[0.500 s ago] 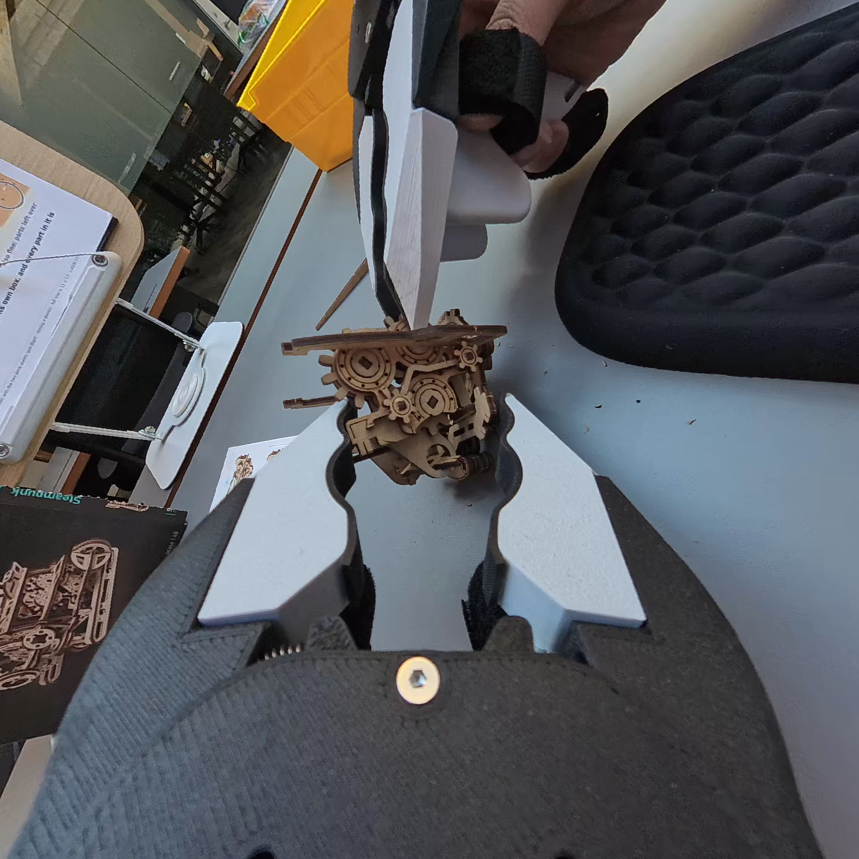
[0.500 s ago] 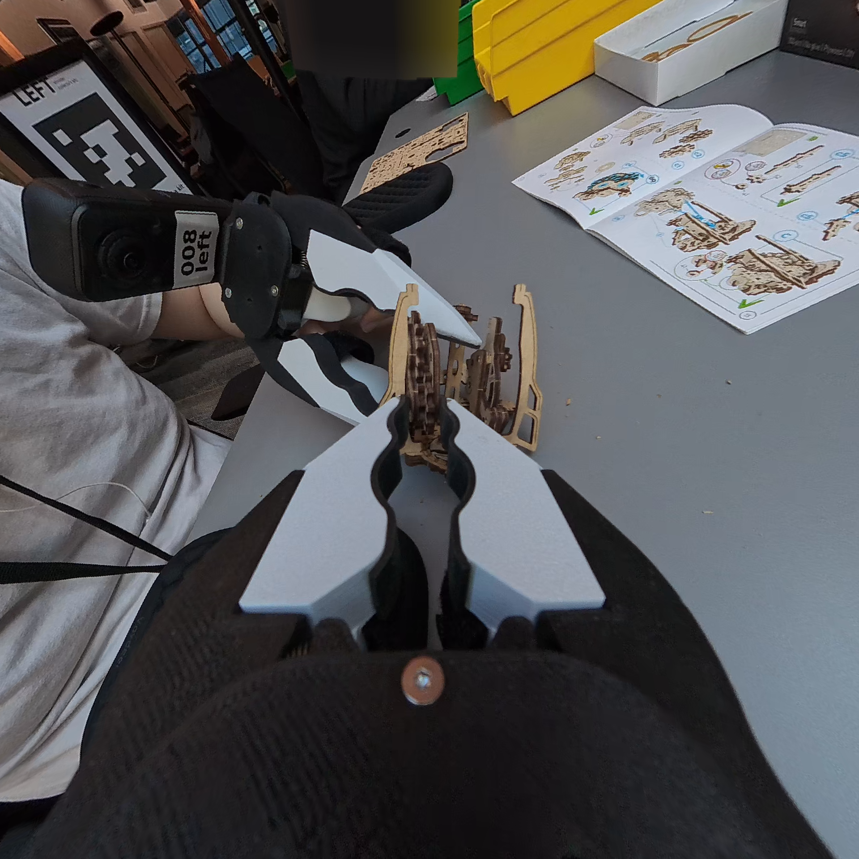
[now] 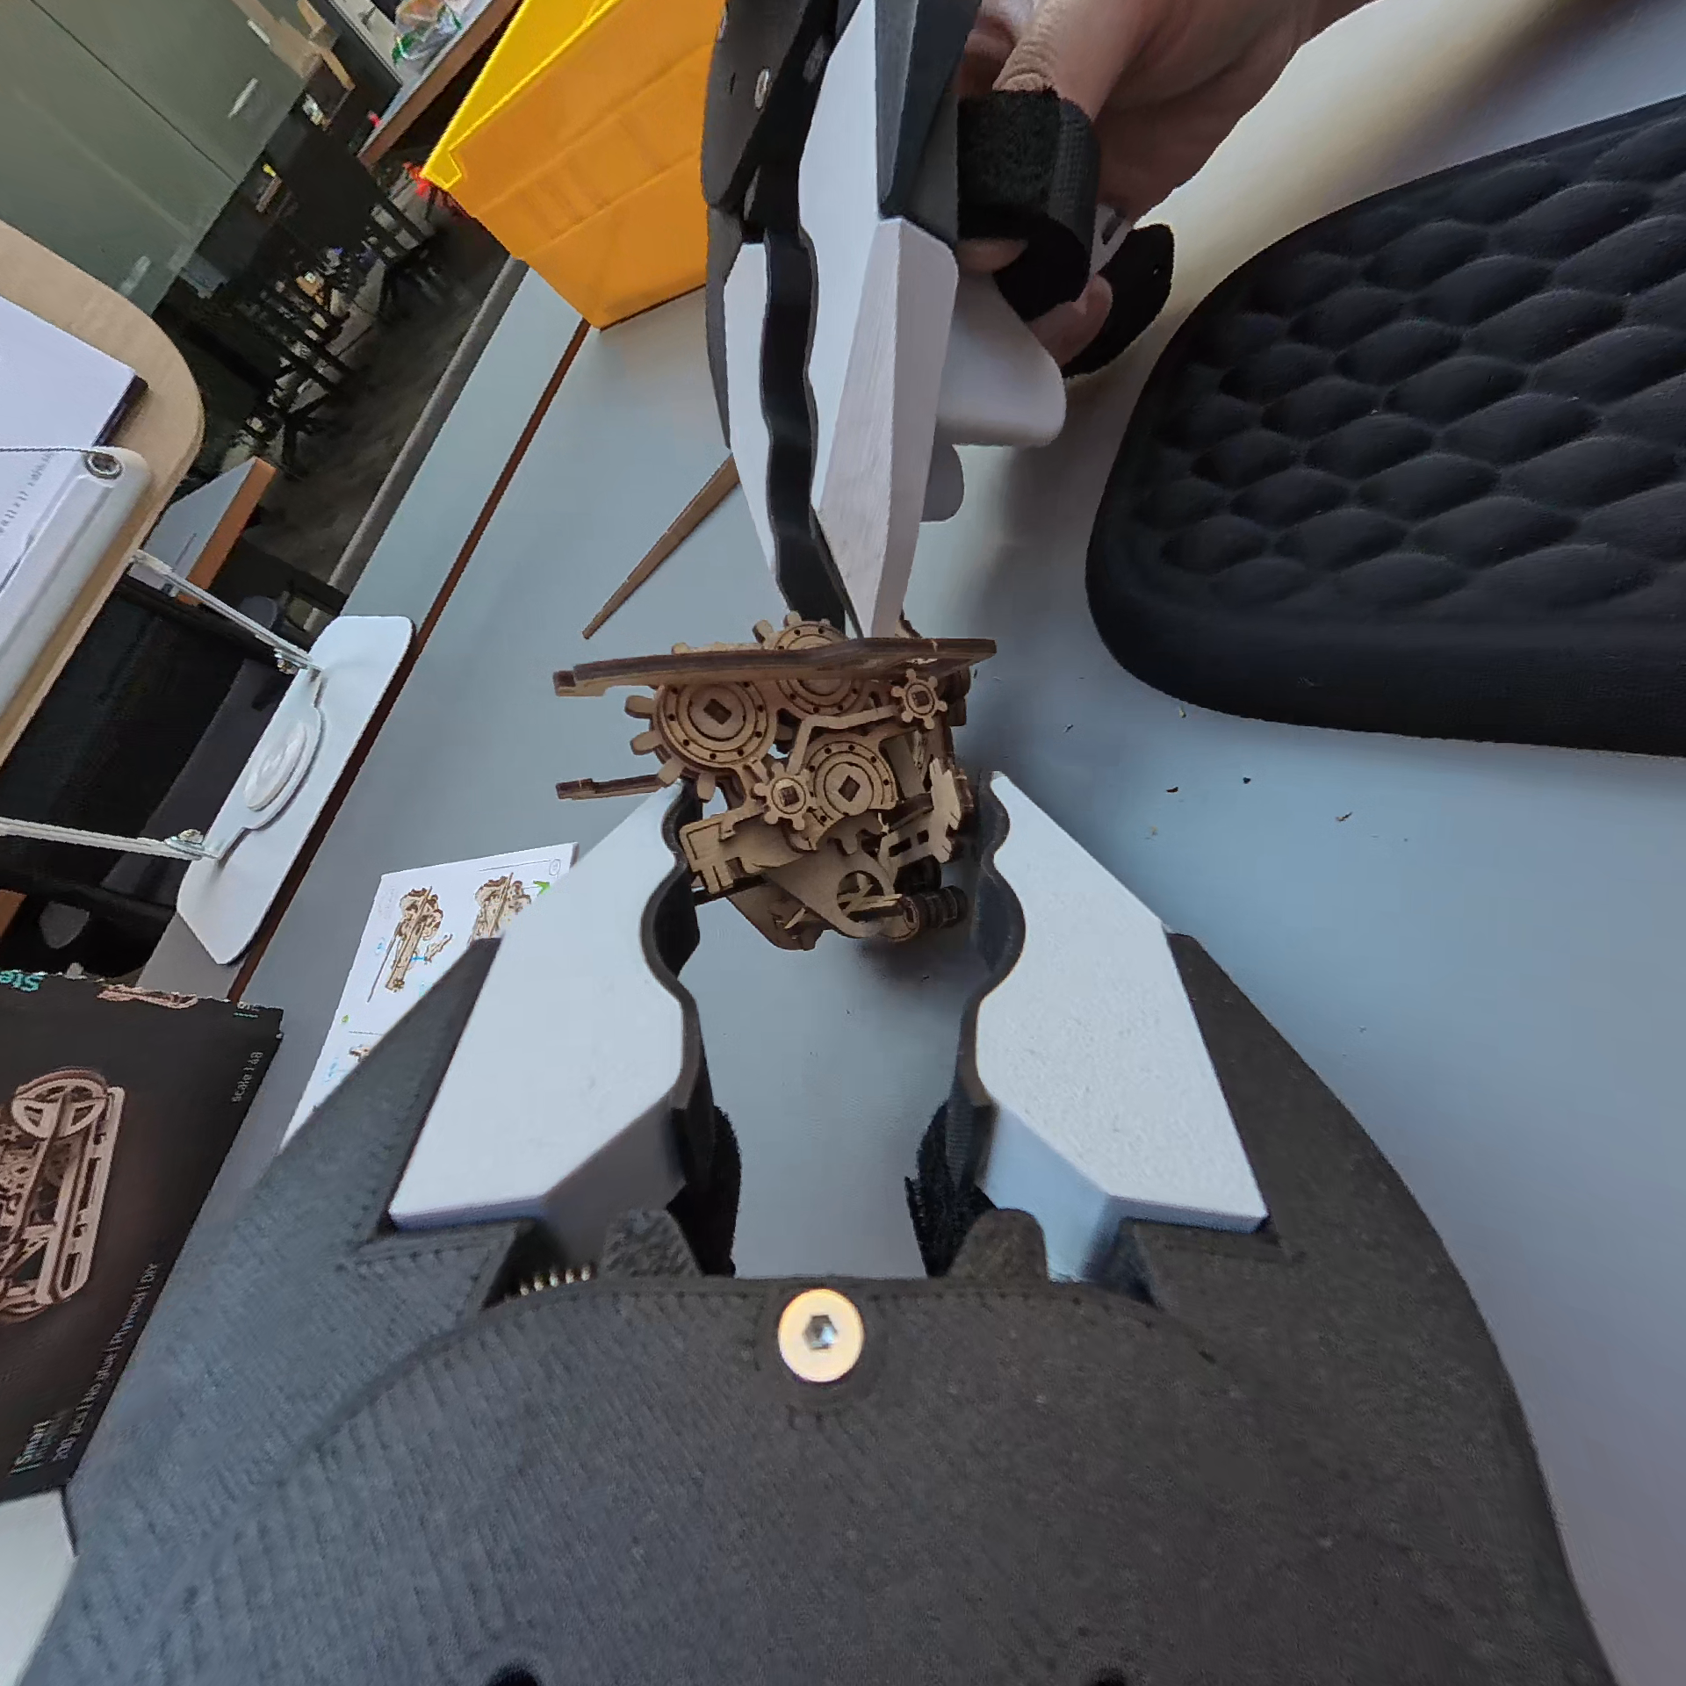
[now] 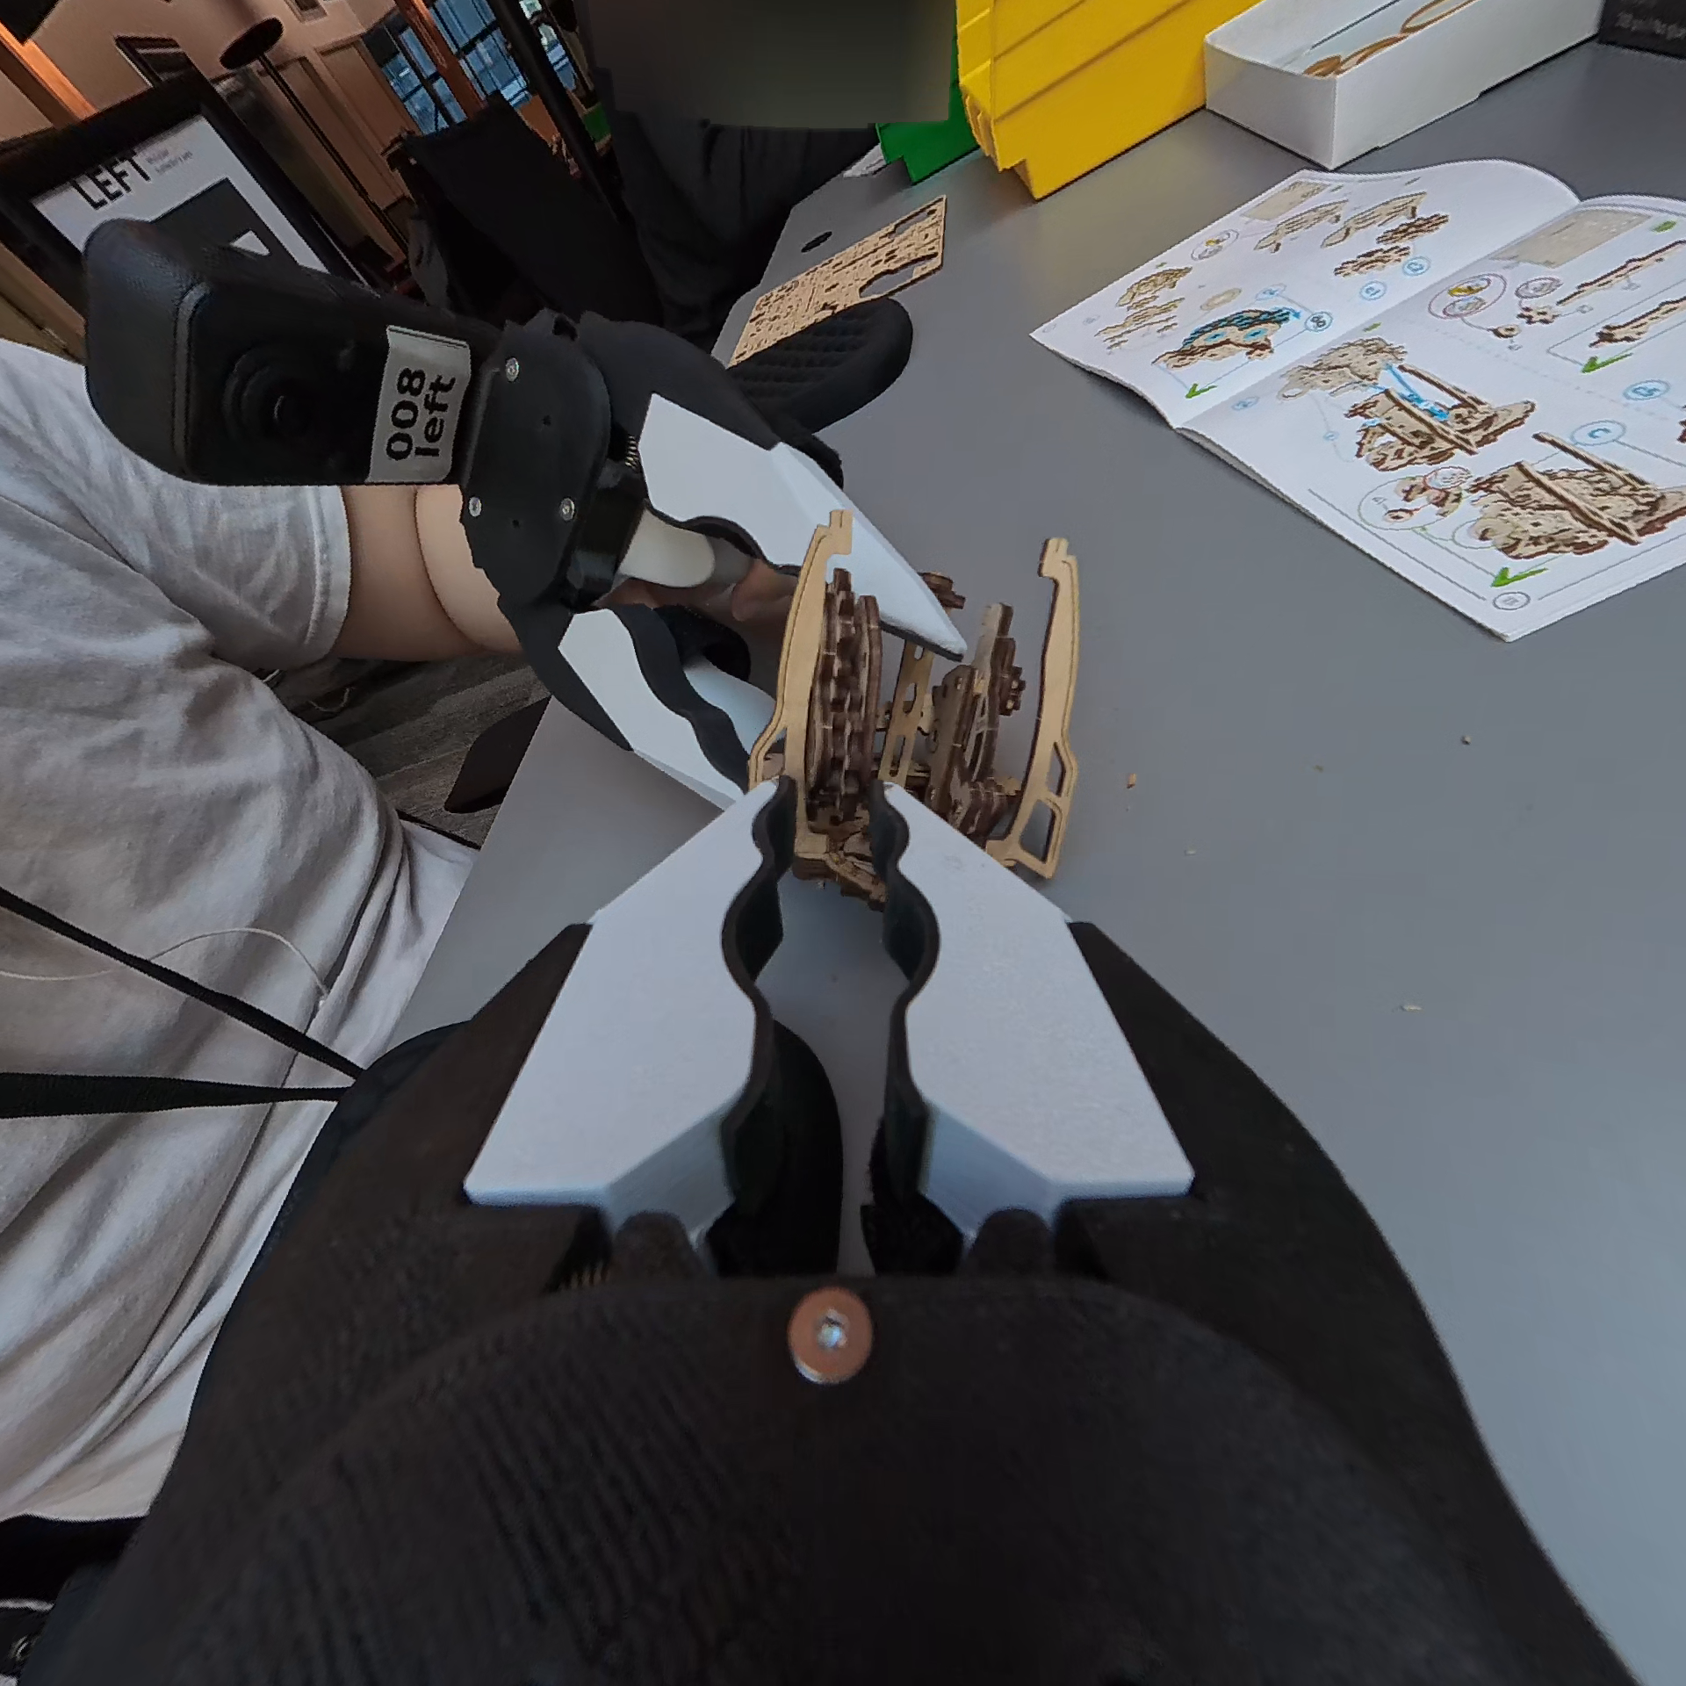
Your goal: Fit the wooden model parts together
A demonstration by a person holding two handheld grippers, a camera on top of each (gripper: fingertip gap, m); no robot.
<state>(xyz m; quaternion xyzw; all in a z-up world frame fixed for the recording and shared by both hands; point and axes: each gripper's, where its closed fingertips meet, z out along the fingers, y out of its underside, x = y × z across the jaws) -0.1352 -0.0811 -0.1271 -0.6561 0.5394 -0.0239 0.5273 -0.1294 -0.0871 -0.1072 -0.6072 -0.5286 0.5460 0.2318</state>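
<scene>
A partly built wooden gear model (image 3: 803, 785) stands on the grey table (image 3: 1368, 1004), with side plates and several gears. My left gripper (image 3: 835, 798) has its jaws on either side of the model's lower part and holds it. My right gripper (image 4: 832, 794) is shut on the model's (image 4: 958, 730) near gear section. In the left wrist view the right gripper (image 3: 867, 620) comes down from above onto the model's top plate. In the right wrist view the left gripper (image 4: 844, 712) reaches in from the left, one finger over the model and one below.
A black quilted pad (image 3: 1414, 438) lies right of the model. An open instruction booklet (image 4: 1414, 392), a white box (image 4: 1387, 73), a yellow bin (image 4: 1077, 73) and a wooden parts sheet (image 4: 848, 274) lie farther off. A black kit box (image 3: 82, 1186) is at left. A person sits close (image 4: 137, 821). Left and right tips are no more than a few centimetres apart.
Almost nothing: both grippers keep their hold on the model. The left gripper's body sits slightly higher in the right wrist view.
</scene>
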